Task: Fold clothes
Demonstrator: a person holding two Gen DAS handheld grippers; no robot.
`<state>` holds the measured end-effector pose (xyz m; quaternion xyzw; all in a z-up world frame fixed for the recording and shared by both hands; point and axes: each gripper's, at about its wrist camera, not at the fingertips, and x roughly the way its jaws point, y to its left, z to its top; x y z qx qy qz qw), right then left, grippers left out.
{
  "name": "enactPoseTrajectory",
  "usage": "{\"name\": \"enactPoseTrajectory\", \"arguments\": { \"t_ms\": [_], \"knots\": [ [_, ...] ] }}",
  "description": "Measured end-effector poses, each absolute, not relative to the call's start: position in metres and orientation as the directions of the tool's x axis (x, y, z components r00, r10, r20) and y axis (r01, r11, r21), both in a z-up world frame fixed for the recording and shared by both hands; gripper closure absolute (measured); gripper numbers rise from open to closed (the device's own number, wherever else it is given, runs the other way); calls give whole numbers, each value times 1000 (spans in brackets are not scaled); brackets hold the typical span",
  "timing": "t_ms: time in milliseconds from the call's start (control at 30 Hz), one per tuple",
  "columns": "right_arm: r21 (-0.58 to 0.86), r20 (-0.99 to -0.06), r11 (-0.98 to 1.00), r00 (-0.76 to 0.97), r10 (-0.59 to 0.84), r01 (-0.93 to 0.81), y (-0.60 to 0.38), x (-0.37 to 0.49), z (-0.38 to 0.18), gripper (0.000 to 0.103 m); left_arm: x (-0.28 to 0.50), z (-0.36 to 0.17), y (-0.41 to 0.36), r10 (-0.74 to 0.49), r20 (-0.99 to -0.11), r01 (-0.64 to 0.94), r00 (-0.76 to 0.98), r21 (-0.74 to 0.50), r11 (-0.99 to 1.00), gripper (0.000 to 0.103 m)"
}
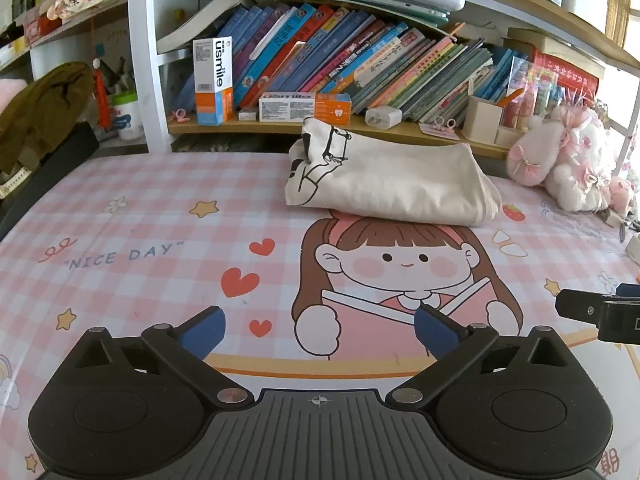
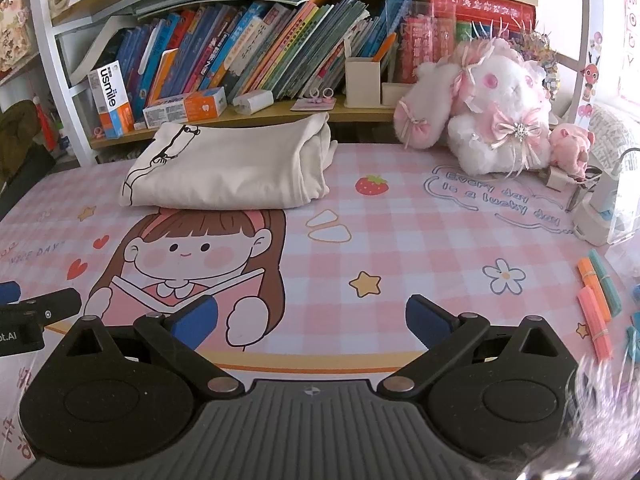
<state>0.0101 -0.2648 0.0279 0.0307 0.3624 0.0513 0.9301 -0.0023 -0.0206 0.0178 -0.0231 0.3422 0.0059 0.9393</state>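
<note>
A cream garment point(image 1: 394, 178) with a black line drawing lies folded in a compact bundle at the far side of the pink checked desk mat point(image 1: 140, 216). It also shows in the right wrist view point(image 2: 232, 168). My left gripper point(image 1: 318, 330) is open and empty, low over the near part of the mat, well short of the garment. My right gripper point(image 2: 312, 320) is open and empty, also near the front edge and apart from the garment. The right gripper's finger shows at the edge of the left wrist view point(image 1: 600, 312).
A bookshelf point(image 1: 340, 60) full of books and boxes stands behind the mat. A pink and white plush rabbit point(image 2: 492, 108) sits at the back right. Highlighter pens point(image 2: 596, 304) and a clear holder point(image 2: 600, 208) lie at the right edge. A brown garment point(image 1: 36, 112) hangs at the left.
</note>
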Motion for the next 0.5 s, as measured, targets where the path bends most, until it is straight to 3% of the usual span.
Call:
{"name": "enactPoseTrajectory", "arguments": {
  "t_ms": [500],
  "knots": [
    [93, -680, 993, 724, 119, -75, -263, 14, 24, 2, 0, 15, -21, -8, -647, -18, 762, -33, 999, 0]
  ]
}}
